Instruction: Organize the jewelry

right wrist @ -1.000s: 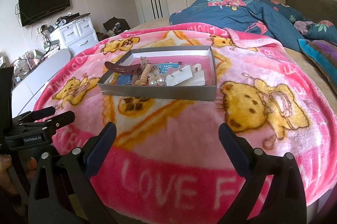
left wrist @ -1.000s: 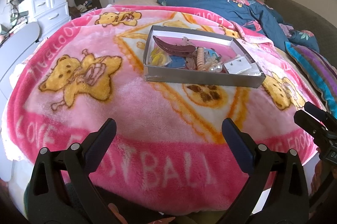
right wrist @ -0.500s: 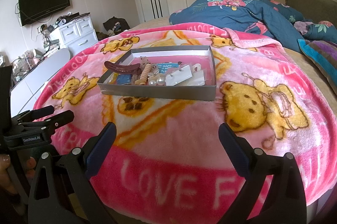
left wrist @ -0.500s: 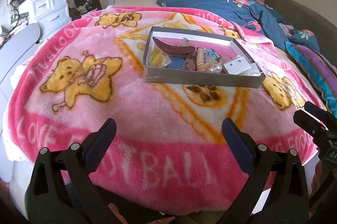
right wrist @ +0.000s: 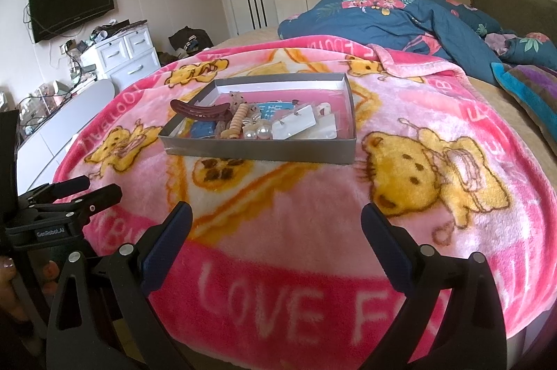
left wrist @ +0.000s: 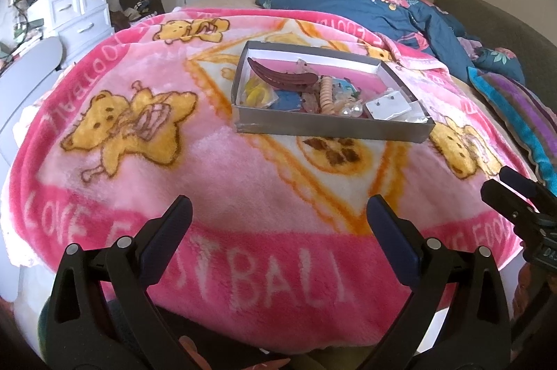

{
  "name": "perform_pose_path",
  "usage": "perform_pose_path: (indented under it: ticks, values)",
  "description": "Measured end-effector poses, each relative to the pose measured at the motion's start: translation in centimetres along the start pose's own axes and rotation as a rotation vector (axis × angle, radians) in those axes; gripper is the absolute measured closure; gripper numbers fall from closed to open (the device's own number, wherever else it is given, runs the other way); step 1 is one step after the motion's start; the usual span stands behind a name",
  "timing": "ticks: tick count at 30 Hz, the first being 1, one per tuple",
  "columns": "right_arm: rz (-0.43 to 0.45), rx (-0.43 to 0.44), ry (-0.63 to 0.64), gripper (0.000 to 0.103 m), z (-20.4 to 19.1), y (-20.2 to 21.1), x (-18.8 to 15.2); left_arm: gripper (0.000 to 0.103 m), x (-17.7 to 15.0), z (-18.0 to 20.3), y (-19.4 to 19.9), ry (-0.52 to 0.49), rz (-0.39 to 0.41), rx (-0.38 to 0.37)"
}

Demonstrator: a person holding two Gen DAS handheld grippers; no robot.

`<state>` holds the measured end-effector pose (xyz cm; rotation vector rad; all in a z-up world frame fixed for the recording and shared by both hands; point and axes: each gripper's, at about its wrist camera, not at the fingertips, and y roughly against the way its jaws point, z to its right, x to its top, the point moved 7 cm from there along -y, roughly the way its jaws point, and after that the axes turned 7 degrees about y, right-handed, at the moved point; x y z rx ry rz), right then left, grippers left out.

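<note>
A shallow grey box [left wrist: 330,126] [right wrist: 257,150] lies on the pink blanket, a good way ahead of both grippers. Inside it sit a dark red hair clip [left wrist: 283,77] [right wrist: 202,110], a beaded band [left wrist: 326,93] [right wrist: 238,121], pearl pieces [left wrist: 351,109] [right wrist: 259,131], white earring cards [left wrist: 388,105] [right wrist: 296,126] and a yellow item [left wrist: 257,95]. My left gripper [left wrist: 278,220] is open and empty near the bed's front edge. My right gripper [right wrist: 276,220] is open and empty too. Each gripper shows at the edge of the other's view.
The pink bear-print blanket [left wrist: 139,126] covers the bed. A blue floral duvet [left wrist: 376,8] and a striped pillow [left wrist: 522,112] lie at the back right. A white drawer unit [right wrist: 125,56] and a wall TV [right wrist: 71,1] stand at the left.
</note>
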<state>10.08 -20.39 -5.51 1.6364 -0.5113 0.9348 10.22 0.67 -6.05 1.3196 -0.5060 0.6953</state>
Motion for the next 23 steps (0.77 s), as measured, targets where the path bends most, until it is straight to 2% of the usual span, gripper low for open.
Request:
perform_pose_path:
  ticks: [11, 14, 18, 21, 22, 23]
  values:
    - [-0.010, -0.013, -0.011, 0.006, 1.0, -0.3, -0.9, 0.009, 0.1, -0.1, -0.5, 0.014, -0.031, -0.024]
    - [-0.023, -0.024, -0.029, 0.006, 2.0, -1.1, -0.5, 0.009, 0.8, -1.1, -0.7, 0.043, -0.026, -0.022]
    - [-0.045, -0.093, -0.058, 0.004, 5.6, -2.8, 0.1, 0.009, 4.1, -5.9, -3.1, 0.112, -0.048, 0.101]
    - [-0.078, -0.186, -0.134, 0.004, 11.1, -5.0, 0.7, 0.009, 7.8, -11.3, -5.7, 0.171, -0.046, 0.226]
    - [-0.091, -0.223, -0.162, 0.004, 13.3, -5.7, 1.0, 0.009, 9.2, -13.6, -6.7, 0.196, -0.033, 0.291]
    - [-0.108, -0.288, -0.202, 0.004, 16.4, -6.4, 1.2, 0.009, 10.3, -15.3, -7.4, 0.215, -0.020, 0.340]
